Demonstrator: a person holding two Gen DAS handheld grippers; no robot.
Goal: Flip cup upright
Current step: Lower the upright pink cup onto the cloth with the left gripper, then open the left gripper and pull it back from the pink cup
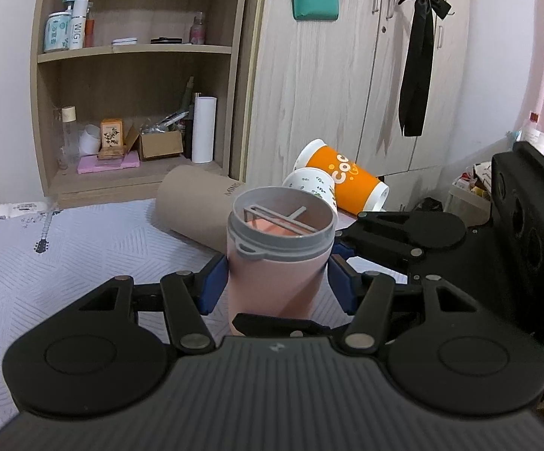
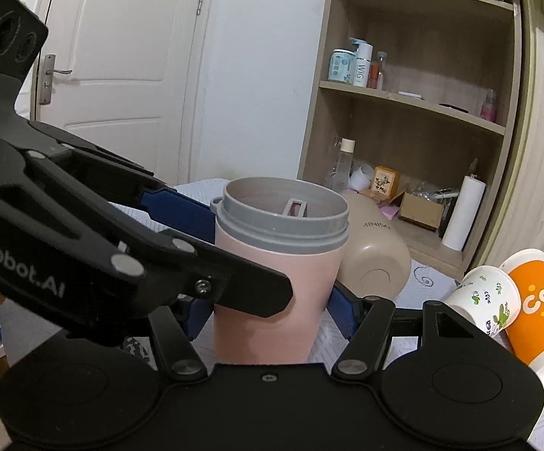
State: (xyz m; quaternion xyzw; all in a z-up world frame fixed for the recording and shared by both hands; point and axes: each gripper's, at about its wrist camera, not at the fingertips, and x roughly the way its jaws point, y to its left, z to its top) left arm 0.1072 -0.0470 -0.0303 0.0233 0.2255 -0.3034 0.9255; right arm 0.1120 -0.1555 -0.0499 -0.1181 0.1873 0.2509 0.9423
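A pink cup (image 1: pixel 275 282) with a grey threaded rim stands upright, mouth up, on the white patterned cloth (image 1: pixel 84 255); it also shows in the right wrist view (image 2: pixel 272 293). My left gripper (image 1: pixel 277 282) has its blue fingers (image 1: pixel 213 282) against both sides of the cup's body. My right gripper (image 2: pixel 268 300) reaches in from the right and brackets the same cup, with blue fingers (image 2: pixel 341 312) at its sides. I cannot tell how firmly the right one presses.
A beige cylinder (image 1: pixel 197 206) lies on its side behind the cup. An orange paper cup (image 1: pixel 343 184) and a white floral paper cup (image 1: pixel 309 186) lie tipped at the right. A wooden shelf (image 1: pixel 133 112) with bottles and boxes stands behind.
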